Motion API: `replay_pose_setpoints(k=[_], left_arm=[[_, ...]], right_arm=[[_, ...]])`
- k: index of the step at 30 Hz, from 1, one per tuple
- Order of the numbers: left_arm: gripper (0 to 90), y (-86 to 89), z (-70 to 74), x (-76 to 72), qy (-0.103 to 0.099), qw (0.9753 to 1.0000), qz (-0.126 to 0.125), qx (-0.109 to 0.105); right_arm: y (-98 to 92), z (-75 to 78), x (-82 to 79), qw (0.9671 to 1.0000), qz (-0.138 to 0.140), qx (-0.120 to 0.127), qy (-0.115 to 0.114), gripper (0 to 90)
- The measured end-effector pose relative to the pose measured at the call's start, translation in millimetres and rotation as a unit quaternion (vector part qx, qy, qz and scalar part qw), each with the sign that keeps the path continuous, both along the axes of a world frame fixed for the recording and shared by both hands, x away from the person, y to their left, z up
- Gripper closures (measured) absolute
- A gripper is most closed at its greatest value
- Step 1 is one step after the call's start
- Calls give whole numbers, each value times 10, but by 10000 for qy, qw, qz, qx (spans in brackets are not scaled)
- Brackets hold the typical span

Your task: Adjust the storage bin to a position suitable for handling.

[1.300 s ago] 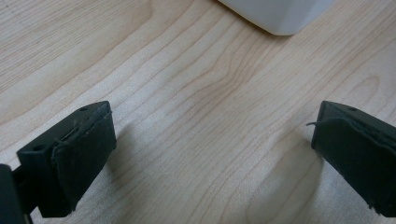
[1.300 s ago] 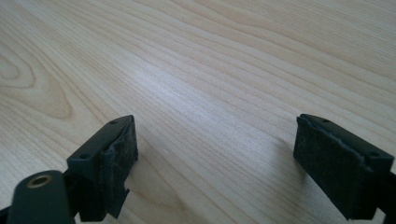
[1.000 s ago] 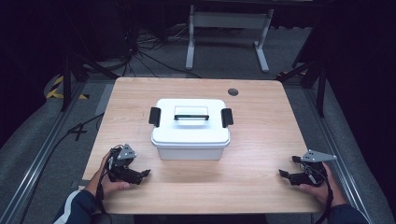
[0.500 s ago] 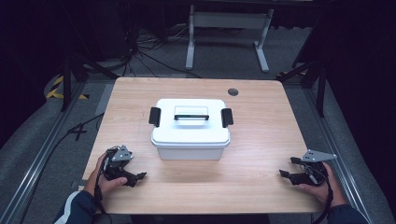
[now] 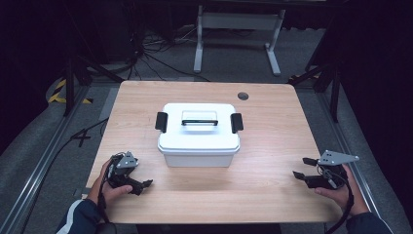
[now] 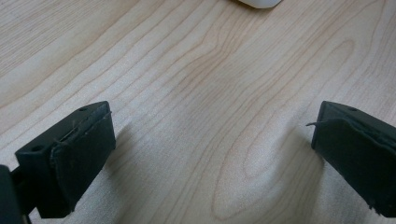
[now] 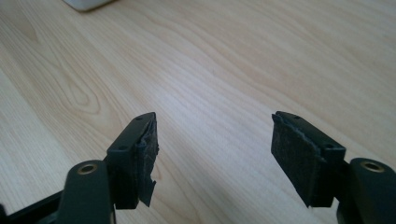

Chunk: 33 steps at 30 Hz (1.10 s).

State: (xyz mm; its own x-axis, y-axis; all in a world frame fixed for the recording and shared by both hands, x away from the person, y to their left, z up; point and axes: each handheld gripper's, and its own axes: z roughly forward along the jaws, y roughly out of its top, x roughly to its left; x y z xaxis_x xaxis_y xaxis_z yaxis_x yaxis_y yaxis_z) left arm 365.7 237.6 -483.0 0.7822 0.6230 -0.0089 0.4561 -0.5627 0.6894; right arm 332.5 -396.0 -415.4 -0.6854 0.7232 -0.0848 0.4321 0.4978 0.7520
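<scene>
A white lidded box (image 5: 198, 134) with a black handle (image 5: 199, 118) and two black side latches stands in the middle of the wooden table (image 5: 272, 146). My left gripper (image 5: 138, 184) rests low near the front left corner, open, with bare wood between its jaws (image 6: 210, 158). A white corner of the box (image 6: 260, 3) shows at the top of the left gripper view. My right gripper (image 5: 302, 168) sits near the front right edge, open and empty, jaws wide over the wood (image 7: 212, 154). A box corner (image 7: 86, 4) shows far off in the right gripper view.
A round dark grommet (image 5: 243, 96) sits in the table's far right area. Beyond the table stand a grey metal frame (image 5: 236, 22), cables on the floor and dark stands. Rails run along both sides of the table.
My left gripper has drifted slightly toward the table's front edge. The right gripper and the box have stayed put.
</scene>
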Motion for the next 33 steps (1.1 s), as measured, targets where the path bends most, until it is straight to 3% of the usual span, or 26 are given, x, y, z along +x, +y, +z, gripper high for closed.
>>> replay_pose_setpoints(k=[8, 16, 24, 33], left_arm=[[1, -2, -2, -4, 33, 10000, 11, -22], [1, -1, -1, -3, 16, 10000, 10, -10], [1, -1, 0, -3, 21, 10000, 5, -10], [1, -1, -1, -1, 4, 10000, 7, -7]], right_arm=[[100, 284, 82, 9994, 225, -149, -222, 339], [344, 628, 216, 9965, 614, -423, -384, 343], [525, 849, 326, 9944, 799, -525, -460, 344], [797, 992, 428, 9904, 1090, -702, -482, 349]])
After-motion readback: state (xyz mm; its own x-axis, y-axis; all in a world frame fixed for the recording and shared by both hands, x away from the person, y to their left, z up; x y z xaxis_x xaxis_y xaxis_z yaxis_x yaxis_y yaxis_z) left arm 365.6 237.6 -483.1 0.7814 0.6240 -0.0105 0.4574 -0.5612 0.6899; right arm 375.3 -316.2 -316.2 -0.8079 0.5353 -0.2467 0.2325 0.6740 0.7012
